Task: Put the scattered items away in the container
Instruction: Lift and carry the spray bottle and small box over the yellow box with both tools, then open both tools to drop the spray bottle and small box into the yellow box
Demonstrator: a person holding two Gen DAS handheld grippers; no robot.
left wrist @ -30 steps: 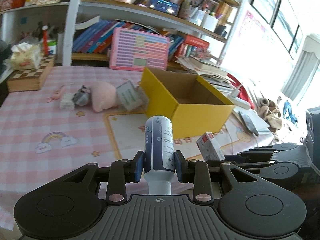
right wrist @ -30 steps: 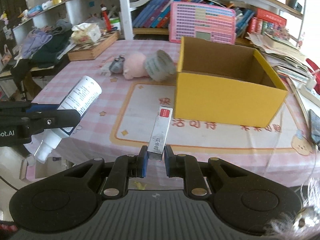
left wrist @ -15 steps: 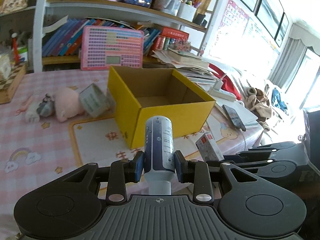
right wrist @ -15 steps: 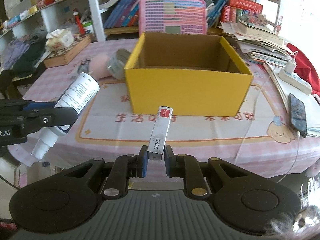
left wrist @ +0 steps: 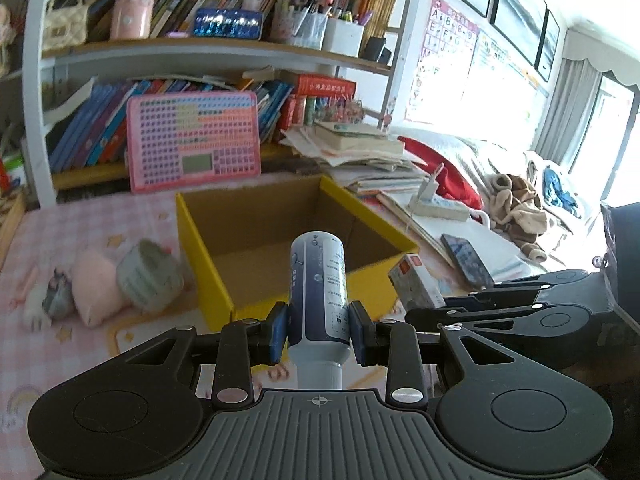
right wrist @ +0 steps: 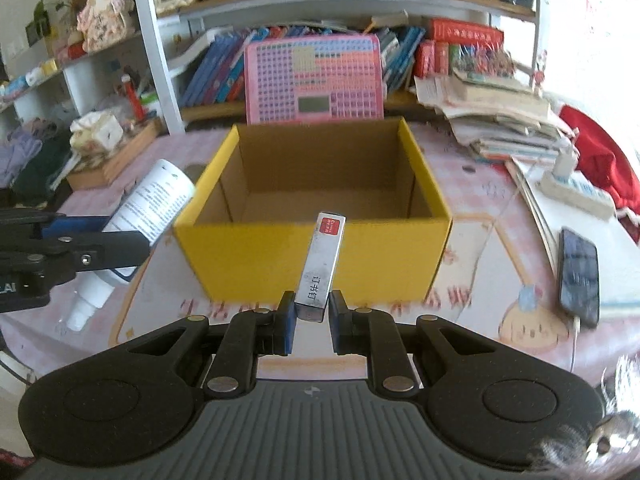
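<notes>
An open yellow cardboard box (left wrist: 208, 276) (right wrist: 312, 256) stands on the pink table; nothing shows inside it. My left gripper (left wrist: 318, 330) is shut on a white and blue bottle (left wrist: 318, 284), nozzle toward me, just before the box's near wall. The bottle also shows in the right wrist view (right wrist: 152, 204), left of the box. My right gripper (right wrist: 312, 320) is shut on a slim grey staple box (right wrist: 322, 264) with a red end, held before the box's front wall. The staple box also shows in the left wrist view (left wrist: 414, 284).
A pink plush (left wrist: 94, 284), a grey tape roll (left wrist: 148, 276) and a small grey toy (left wrist: 52, 300) lie left of the box. A phone (right wrist: 578, 276), a power strip (right wrist: 576, 192) and stacked books (right wrist: 500, 120) lie to its right. A pink keyboard toy (right wrist: 314, 80) leans behind it.
Both grippers have moved closer to the yellow box and higher, so its open inside now shows. Each still holds its item.
</notes>
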